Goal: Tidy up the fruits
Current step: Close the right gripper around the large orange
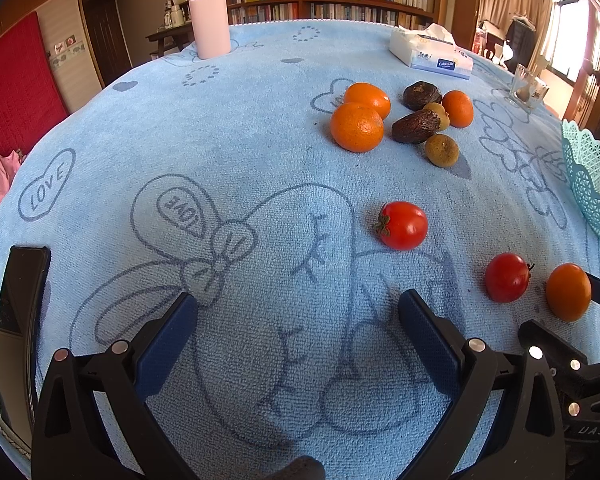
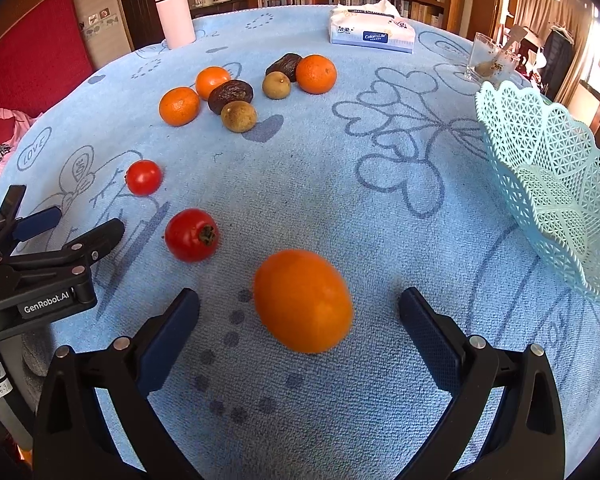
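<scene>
An orange fruit (image 2: 303, 300) lies on the blue towel just ahead of my open right gripper (image 2: 299, 312), between its fingers but untouched; it also shows in the left wrist view (image 1: 568, 291). Two red tomatoes (image 2: 191, 234) (image 2: 143, 177) lie to its left. A cluster of oranges (image 2: 179, 105), dark wrinkled fruits (image 2: 231, 95) and brown kiwis (image 2: 239, 116) sits farther back. My left gripper (image 1: 298, 312) is open and empty over bare towel, seen at the left edge of the right wrist view (image 2: 76, 226). A turquoise lattice basket (image 2: 548, 184) stands at the right.
A pink flask (image 2: 175, 14) stands at the back left, a tissue pack (image 2: 372, 32) at the back middle and a drinking glass (image 2: 486, 58) at the back right. The blue towel (image 2: 340, 184) covers the table. Bookshelves stand behind.
</scene>
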Motion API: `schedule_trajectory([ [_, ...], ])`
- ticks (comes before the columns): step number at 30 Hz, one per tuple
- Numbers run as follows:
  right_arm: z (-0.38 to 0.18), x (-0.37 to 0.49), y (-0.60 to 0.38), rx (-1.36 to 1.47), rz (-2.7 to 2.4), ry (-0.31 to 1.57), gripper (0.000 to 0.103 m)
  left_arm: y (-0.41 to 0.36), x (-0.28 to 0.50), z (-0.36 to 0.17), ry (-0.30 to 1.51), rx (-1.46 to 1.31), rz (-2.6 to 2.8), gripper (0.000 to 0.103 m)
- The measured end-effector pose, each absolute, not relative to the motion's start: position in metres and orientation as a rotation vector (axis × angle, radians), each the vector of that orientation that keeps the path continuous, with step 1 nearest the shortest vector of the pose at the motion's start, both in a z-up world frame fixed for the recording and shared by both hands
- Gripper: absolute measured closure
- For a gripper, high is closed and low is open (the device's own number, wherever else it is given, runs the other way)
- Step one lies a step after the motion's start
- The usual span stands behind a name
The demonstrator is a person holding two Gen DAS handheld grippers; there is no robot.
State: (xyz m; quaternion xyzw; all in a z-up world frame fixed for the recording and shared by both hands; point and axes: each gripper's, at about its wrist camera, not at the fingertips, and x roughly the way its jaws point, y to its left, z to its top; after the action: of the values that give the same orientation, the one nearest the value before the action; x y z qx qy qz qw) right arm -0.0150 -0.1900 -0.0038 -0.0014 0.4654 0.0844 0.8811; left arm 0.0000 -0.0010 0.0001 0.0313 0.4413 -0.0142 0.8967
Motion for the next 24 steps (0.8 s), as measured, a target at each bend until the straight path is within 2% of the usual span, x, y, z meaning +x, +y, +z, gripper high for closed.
schedule_trajectory([
  [4, -0.001, -0.021, -0.196, 0.003, 0.175, 0.964, 0.002, -0.003, 0.001, 0.003, 0.919, 0.068, -0.025, 0.005],
  [5, -0.001, -0.021, -0.197, 0.005, 0.172, 0.960, 0.005, -0.002, -0.001, 0.002, 0.920, 0.068, -0.024, 0.005],
  [6, 0.000, -0.022, -0.199, 0.009, 0.170, 0.955, 0.013, -0.004, 0.001, 0.002, 0.921, 0.069, -0.023, 0.005],
  [7, 0.000, -0.022, -0.199, 0.011, 0.164, 0.947, 0.016, -0.004, 0.001, 0.003, 0.920, 0.068, -0.023, 0.005],
  [9, 0.003, -0.022, -0.198, 0.012, 0.158, 0.930, 0.037, -0.003, 0.003, 0.001, 0.921, 0.066, -0.025, 0.005],
  [10, 0.004, -0.023, -0.198, 0.006, 0.159, 0.922, 0.042, -0.003, 0.004, 0.001, 0.920, 0.066, -0.025, 0.005],
  [12, 0.006, -0.024, -0.196, 0.000, 0.173, 0.909, 0.062, -0.003, 0.004, 0.001, 0.920, 0.061, -0.028, 0.005],
  [18, 0.013, -0.027, -0.204, 0.047, 0.197, 0.880, 0.063, 0.002, 0.001, 0.004, 0.910, 0.030, -0.061, 0.005],
  [24, 0.043, -0.031, -0.235, 0.110, 0.139, 0.784, 0.063, -0.009, -0.004, 0.014, 0.863, 0.084, -0.091, 0.005],
])
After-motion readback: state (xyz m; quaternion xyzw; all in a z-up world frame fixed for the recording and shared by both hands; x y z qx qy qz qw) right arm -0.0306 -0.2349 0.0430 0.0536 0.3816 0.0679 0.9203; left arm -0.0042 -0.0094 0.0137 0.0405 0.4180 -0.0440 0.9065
